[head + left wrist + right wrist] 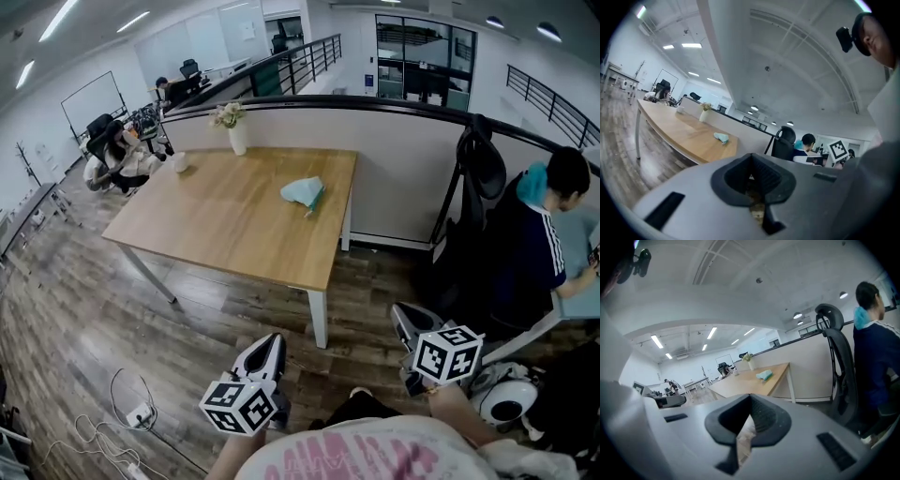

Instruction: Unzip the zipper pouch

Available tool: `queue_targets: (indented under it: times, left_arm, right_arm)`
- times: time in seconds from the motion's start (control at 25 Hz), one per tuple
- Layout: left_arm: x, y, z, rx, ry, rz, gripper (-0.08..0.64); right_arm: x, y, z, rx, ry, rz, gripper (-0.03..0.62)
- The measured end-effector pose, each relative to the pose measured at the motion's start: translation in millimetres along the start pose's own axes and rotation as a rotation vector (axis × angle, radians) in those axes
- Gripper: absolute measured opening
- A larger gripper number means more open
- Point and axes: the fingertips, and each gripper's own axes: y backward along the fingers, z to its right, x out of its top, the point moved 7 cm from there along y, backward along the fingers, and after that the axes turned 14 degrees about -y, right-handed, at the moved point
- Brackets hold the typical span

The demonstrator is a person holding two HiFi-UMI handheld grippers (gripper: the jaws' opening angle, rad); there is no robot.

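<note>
Nothing's started yet, I'd say: the left tongs (265, 356) and right tongs (410, 328) are both closed and empty, held low by the person's body. The teal zipper pouch (304, 192) lies well away, toward the counter's (216, 230) far right side.

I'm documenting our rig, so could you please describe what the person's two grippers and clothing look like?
The left gripper and right gripper have pale grey-white shells with black trim and dark ribbed pads. Each carries a white cube with black square markers. The person wears a white top with pink print.
</note>
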Motion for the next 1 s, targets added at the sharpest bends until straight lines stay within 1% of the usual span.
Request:
queue_targets:
  times: [0.08,0.2,0.28,0.48,0.64,0.8,0.92,1.0]
  left_arm:
    - [-4.8,-12.8,-9.9,0.004,0.032,-0.018,0.000]
    - [0.2,-35.7,-26.9,0.001,0.071,0.026,0.000]
    - [4.3,-54.7,-40.3,0.020,0.086,0.036,0.000]
    - [27.4,-107.3,-68.6,0.084,0.085,0.057,0.000]
    - [42.1,-150.2,-87.0,0.136,0.084,0.073,0.000]
    - [52.3,-186.8,-98.7,0.181,0.101,0.121,0.001]
    - [55.8,-204.4,-106.4,0.210,0.106,0.136,0.000]
    - [52.1,-214.1,-110.8,0.219,0.114,0.128,0.000]
  right_arm:
    - [2.2,-18.0,10.5,-0.002,-0.013,-0.030,-0.003]
    - [16.9,-52.1,26.3,-0.009,-0.007,-0.050,-0.003]
    - [31.0,-78.0,36.5,-0.010,-0.002,-0.058,-0.003]
    - [79.6,-139.1,55.5,0.017,0.024,-0.050,-0.003]
    - [120.3,-188.4,72.5,0.055,0.036,-0.057,-0.003]
    - [155.0,-230.4,85.4,0.102,0.052,-0.043,-0.003]
    - [169.5,-255.1,88.4,0.136,0.071,-0.038,-0.003]
    - [169.1,-269.8,93.6,0.144,0.068,-0.056,-0.003]
